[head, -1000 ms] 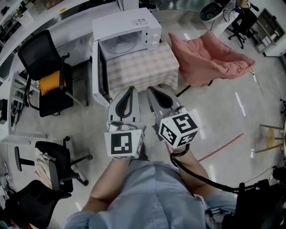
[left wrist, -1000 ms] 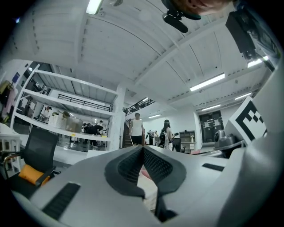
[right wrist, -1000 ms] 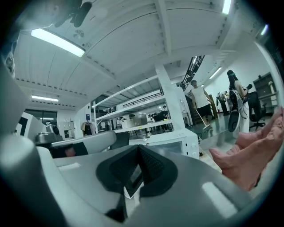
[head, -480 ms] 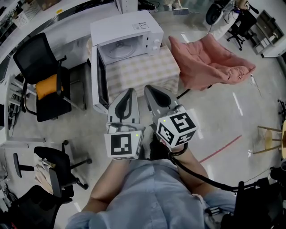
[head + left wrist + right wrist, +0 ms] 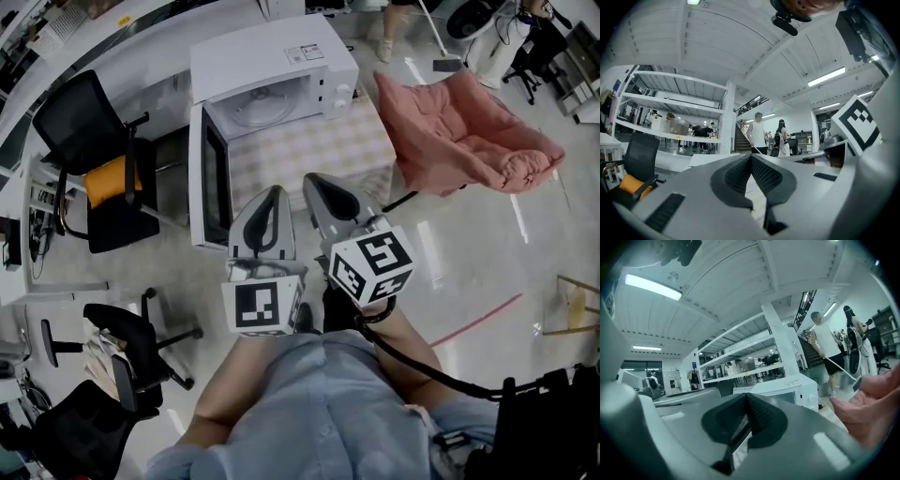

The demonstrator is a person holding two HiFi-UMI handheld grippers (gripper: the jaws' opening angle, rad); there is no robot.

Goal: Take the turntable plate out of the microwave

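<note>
Both hand-held grippers now sit nearer the white box-shaped microwave oven (image 5: 267, 56) than a second ago. In the head view the oven and its checked-cloth table (image 5: 319, 150) have drawn toward the person, and the jaw tips now overlap the table's near edge. Left gripper (image 5: 273, 191): jaws pressed together, nothing between them. Right gripper (image 5: 315, 180): jaws likewise pressed together and empty. The oven's dark-windowed door (image 5: 210, 178) hangs wide open on its left hinge (so no opening step appears to remain). The round clear glass turntable plate (image 5: 259, 105) lies flat on the cavity floor, still inside the oven and well apart from both grippers.

The change reads as an approach on foot, with the extraction itself not yet begun. At least one pair of jaws would probably have to spread before it enters the cavity to pinch the plate's rim. The smooth glass may slip in a narrow pinch.
</note>
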